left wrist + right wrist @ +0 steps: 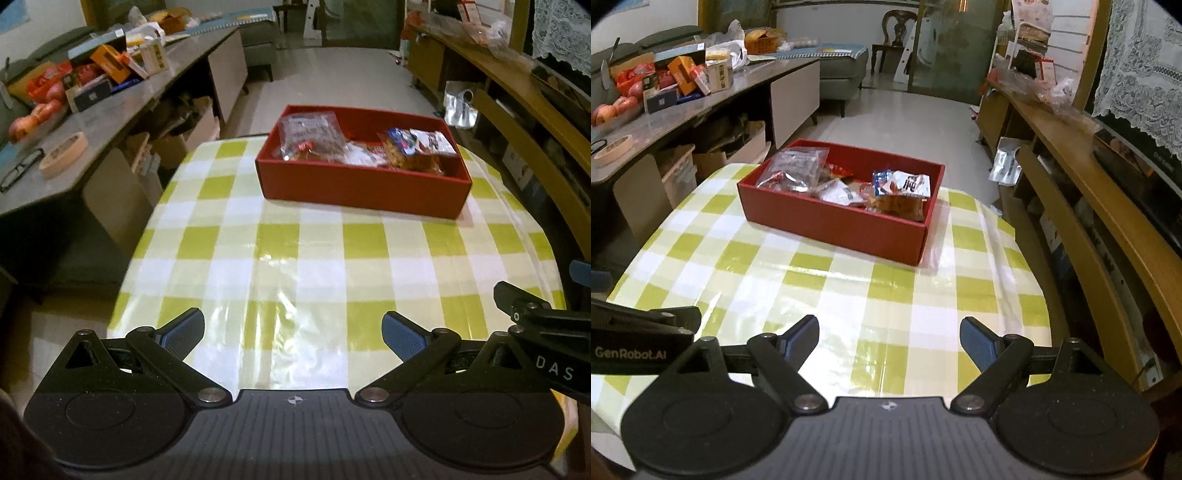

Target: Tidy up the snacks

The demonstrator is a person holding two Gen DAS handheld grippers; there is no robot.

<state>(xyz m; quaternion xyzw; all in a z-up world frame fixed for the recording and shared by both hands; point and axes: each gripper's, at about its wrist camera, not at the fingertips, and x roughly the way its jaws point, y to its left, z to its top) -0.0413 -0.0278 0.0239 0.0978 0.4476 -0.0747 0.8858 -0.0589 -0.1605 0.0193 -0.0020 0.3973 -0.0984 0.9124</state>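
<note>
A red box (354, 188) (827, 221) sits toward the far side of the green-and-white checked table (295, 266) (849, 295). Inside lie several snack packets: a clear bag (310, 134) (796, 166) at the left, a white packet (360, 155) (838, 194) in the middle, a blue-and-white packet (417, 142) (901, 183) over an orange one (897, 205) at the right. My left gripper (293, 332) hovers open above the near table edge, nothing between its fingers. My right gripper (888, 338) is open and empty too, beside the left one.
A grey counter (122, 110) (701, 107) at the left carries boxes, apples, a tape roll and glasses. Wooden shelving (517, 122) (1089, 184) runs along the right. Bare floor (332, 74) lies beyond the table, with a sofa and a chair (897, 29) at the back.
</note>
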